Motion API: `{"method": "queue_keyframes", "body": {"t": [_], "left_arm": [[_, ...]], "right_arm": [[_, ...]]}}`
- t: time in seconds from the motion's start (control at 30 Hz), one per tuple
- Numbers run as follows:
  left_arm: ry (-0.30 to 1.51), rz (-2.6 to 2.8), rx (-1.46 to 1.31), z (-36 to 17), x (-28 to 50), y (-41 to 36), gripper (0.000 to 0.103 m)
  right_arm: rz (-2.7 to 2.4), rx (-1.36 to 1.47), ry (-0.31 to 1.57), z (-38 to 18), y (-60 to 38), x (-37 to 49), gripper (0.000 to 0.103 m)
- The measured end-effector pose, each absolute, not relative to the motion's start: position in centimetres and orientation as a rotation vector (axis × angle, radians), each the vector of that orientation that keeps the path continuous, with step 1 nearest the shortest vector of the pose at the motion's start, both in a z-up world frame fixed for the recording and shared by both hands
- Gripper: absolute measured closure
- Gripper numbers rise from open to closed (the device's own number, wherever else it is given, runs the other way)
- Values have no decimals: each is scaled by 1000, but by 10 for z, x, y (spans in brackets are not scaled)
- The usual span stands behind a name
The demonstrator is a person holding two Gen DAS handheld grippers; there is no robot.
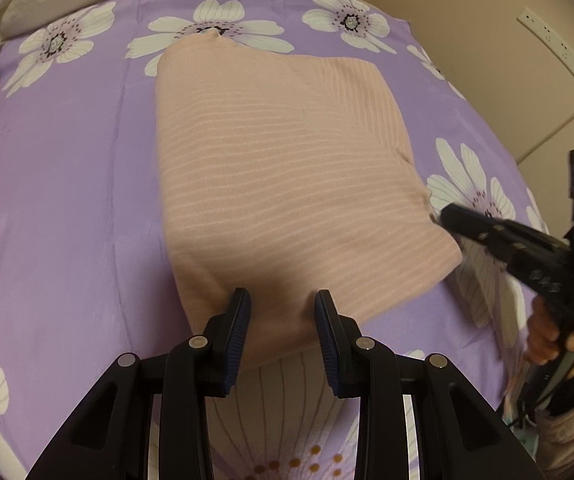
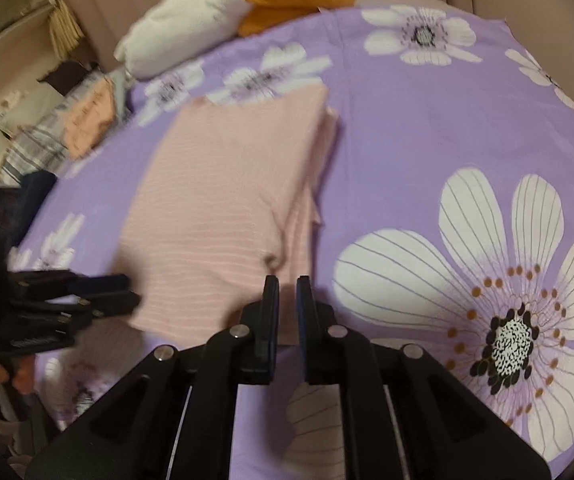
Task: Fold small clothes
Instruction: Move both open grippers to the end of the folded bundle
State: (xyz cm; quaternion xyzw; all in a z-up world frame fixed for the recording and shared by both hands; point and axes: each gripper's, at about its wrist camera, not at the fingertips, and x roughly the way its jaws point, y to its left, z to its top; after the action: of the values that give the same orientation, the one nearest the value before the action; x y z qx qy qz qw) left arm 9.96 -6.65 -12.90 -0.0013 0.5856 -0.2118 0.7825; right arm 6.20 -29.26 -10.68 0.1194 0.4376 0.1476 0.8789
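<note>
A pink ribbed garment (image 1: 283,168) lies folded into a rough rectangle on the purple flowered bedsheet (image 1: 67,184). It also shows in the right wrist view (image 2: 223,208). My left gripper (image 1: 282,300) is open, its jaws over the garment's near edge with nothing between them. My right gripper (image 2: 287,288) stands with a narrow gap between its jaws at the garment's near right corner, empty. In the left wrist view the right gripper (image 1: 447,216) sits at the garment's right edge. In the right wrist view the left gripper (image 2: 127,296) sits at the garment's left near corner, blurred.
A white pillow (image 2: 183,20) and an orange cloth (image 2: 295,0) lie at the far end of the bed. A pile of striped and orange clothes (image 2: 67,128) lies off the bed's left side. A wall and curtain stand behind.
</note>
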Motion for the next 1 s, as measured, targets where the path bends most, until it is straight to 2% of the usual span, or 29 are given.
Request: {"method": "queue_keyframes", "body": {"t": [0.13, 0.33, 0.37, 0.53, 0.7, 0.83, 0.9, 0.93, 0.97, 1.0], "left_arm": [[1262, -451, 2, -128, 98, -66, 72], [1259, -453, -8, -128, 92, -63, 72], [1260, -454, -11, -129, 91, -63, 72], [1253, -465, -27, -128, 85, -58, 72], [1239, -458, -55, -122, 75, -48, 72], [1228, -427, -75, -117, 67, -39, 72], [1224, -407, -80, -114, 65, -33, 59], [1221, -393, -87, -114, 65, -30, 43], [1218, -387, -99, -113, 66, -28, 38], [1213, -377, -126, -112, 67, -23, 38]], "right_arm": [[368, 273, 857, -95, -281, 59, 92], [321, 238, 980, -129, -267, 72, 94], [317, 249, 985, -133, -268, 72, 96], [319, 299, 980, -134, -275, 65, 96], [330, 308, 976, -128, -279, 53, 90], [343, 328, 956, -121, -283, 43, 79], [348, 368, 955, -120, -288, 40, 72], [343, 392, 958, -119, -291, 40, 64], [339, 412, 962, -119, -294, 40, 58], [336, 438, 964, -120, -297, 41, 58]]}}
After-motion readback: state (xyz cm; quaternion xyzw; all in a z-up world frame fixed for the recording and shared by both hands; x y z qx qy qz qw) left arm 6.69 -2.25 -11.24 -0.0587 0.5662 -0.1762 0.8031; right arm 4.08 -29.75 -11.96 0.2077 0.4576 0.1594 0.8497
